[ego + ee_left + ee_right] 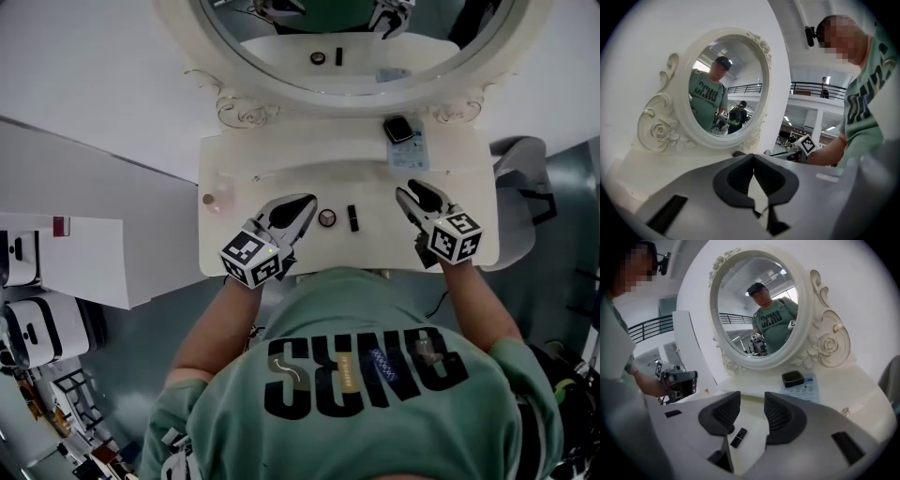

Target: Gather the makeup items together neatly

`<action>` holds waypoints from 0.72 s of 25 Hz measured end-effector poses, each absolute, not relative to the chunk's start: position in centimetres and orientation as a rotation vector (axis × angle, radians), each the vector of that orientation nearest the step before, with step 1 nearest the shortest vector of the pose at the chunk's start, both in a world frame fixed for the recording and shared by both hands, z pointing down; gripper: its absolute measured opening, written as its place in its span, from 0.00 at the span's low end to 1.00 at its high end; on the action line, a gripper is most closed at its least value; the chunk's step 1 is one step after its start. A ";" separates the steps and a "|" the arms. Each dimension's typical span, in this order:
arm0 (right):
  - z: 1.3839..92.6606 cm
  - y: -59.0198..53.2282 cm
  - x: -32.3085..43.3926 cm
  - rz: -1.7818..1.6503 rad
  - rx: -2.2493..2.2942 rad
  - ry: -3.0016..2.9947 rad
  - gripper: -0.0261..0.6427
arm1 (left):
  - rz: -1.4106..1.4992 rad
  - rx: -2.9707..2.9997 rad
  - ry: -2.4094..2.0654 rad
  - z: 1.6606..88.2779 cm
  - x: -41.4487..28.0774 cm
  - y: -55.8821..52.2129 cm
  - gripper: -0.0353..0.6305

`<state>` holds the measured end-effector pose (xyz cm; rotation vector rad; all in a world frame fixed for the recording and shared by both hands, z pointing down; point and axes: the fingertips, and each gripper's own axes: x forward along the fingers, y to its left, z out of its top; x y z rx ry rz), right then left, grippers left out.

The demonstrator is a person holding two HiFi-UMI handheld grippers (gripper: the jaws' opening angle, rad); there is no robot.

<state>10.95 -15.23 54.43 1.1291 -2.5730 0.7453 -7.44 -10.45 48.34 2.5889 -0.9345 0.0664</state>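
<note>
A black lipstick [352, 217] lies on the surface [281, 178], pointing toward the mirror [281, 56], between the shut, empty left tongs [306, 201] and the half-open, empty right tongs [413, 192].

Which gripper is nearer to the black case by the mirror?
Right. The right gripper is in front of the black case; the left gripper is far to its left.

Beside round compact [326, 217] lies black lipstick tube [352, 217]; black case [398, 129] well apart

Left gripper [302, 204] jaws together, right gripper [415, 192] jaws apart, both pointing forward
</note>
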 end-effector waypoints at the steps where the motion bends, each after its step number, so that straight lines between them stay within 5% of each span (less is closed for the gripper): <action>1: 54.1 -14.9 11.9 0.711 1.102 -2.585 0.27 | 0.090 2.608 -0.933 48.2 -5.9 -11.6 0.07; 8: 51.9 -13.8 19.9 0.527 1.010 -2.609 0.27 | 0.355 2.729 -0.908 49.6 4.1 -19.9 0.07; 12: 51.3 -13.7 24.7 0.541 1.061 -2.595 0.27 | 0.544 2.720 -0.876 52.9 8.2 -23.9 0.31; 18: 52.0 -13.1 29.9 0.581 1.123 -2.532 0.27 | 0.790 2.652 -0.844 58.8 11.1 -28.0 0.52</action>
